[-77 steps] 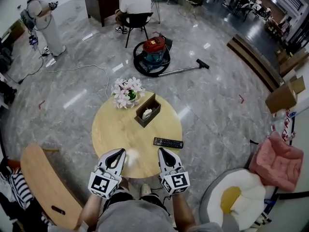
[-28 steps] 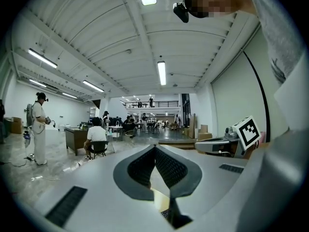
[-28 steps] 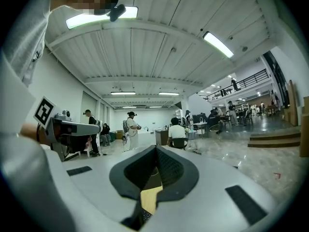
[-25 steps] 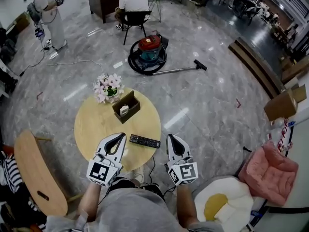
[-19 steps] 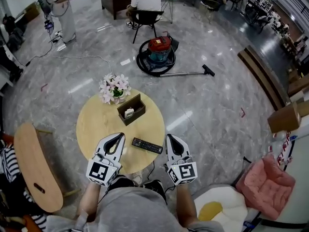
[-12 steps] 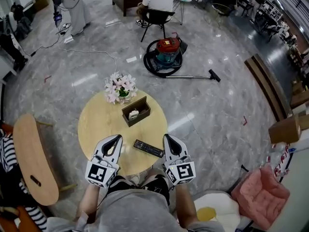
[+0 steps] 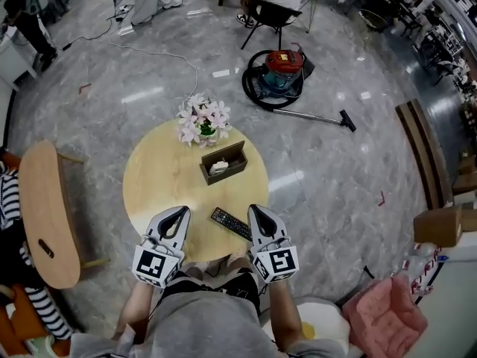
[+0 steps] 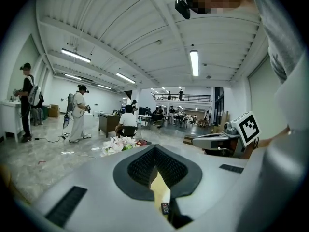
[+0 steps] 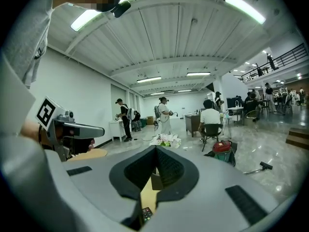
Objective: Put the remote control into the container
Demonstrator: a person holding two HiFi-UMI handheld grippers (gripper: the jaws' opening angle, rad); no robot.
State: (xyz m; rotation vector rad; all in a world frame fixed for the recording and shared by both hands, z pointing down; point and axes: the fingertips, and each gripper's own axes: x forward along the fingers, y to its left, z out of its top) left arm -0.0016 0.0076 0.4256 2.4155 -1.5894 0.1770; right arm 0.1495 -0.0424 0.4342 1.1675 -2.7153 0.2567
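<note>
Round wooden table (image 7: 160, 177). Remote control (image 7: 231, 224) lies flat near the table's near edge, seen from above between the two grippers' tips, held by neither. Container (image 7: 223, 162), an open dark box, stands mid-table, apart from the remote and near the flowers (image 7: 203, 121). Something pale sits inside it, possibly tissue; too small to tell. Left gripper (image 7: 179, 213): jaws clenched together, nothing between them. Right gripper (image 7: 253, 211): likewise closed, empty.
</note>
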